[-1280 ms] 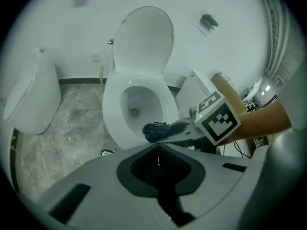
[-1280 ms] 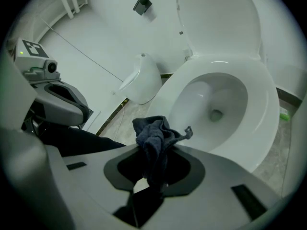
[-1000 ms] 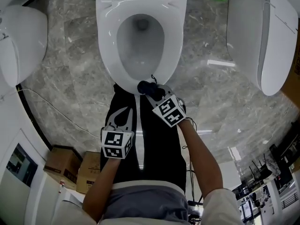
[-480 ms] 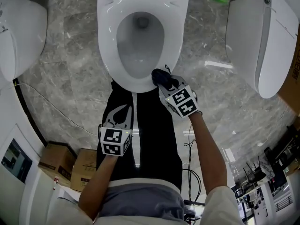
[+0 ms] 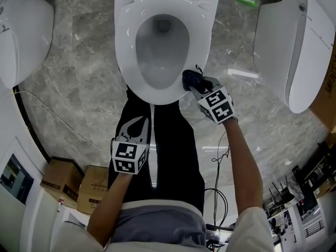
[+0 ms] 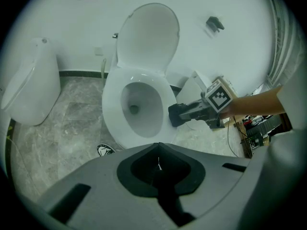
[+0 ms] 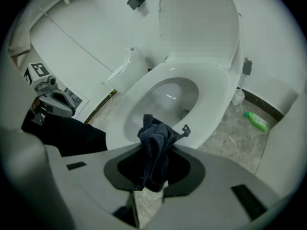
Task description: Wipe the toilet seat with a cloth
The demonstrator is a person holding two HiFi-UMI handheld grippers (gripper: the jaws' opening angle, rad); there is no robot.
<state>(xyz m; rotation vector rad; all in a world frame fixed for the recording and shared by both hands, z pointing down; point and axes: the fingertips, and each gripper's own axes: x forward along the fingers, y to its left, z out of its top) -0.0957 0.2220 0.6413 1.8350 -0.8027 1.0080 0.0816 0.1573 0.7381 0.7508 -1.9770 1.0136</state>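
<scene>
- Grey marble floor (image 5: 68, 72); a white toilet stands on it with the lid (image 6: 148, 37) raised.
- The right gripper (image 5: 197, 85) has its jaws clamped on a dark cloth (image 7: 154, 138), which is bunched past the tips as a wiping pad.
- The pad appears to rest on the toilet seat (image 5: 203, 35) at its front right rim.
- The left gripper (image 6: 158, 147) has its jaws together and empty, and is parked over the person's legs (image 5: 168, 156), clear of the work.

white toilet seat (image 5: 125, 56), dark, perhaps navy cloth (image 5: 191, 79)
</scene>
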